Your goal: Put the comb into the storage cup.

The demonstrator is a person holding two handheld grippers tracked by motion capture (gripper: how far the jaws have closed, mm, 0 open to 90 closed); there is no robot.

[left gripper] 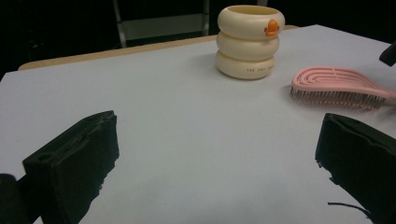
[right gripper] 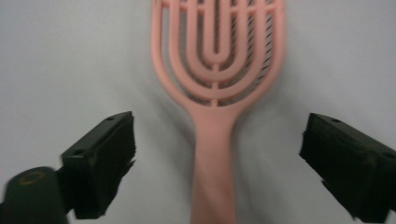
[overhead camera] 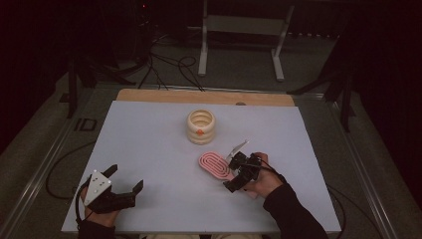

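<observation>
White tabletop (overhead camera: 149,149) is seen bearing a cream ribbed ring-stack holder (overhead camera: 201,126) toward the far edge. Nearer the right edge lies a pink vented plastic hairbrush (right gripper: 215,70), judged light and stiff, best taken by its handle, which is straddled by the right gripper (right gripper: 217,163), jaws apart. The left gripper (left gripper: 215,158) is held agape near the front-left corner.

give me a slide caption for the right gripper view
Right gripper open, its black jaws straddling the handle of a pink vented hairbrush lying on the pale table.

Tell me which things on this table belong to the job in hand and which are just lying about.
In the job: pink hairbrush, with the open right gripper astride its handle.
Lying about: cream ringed holder; left gripper, open and idle.
</observation>
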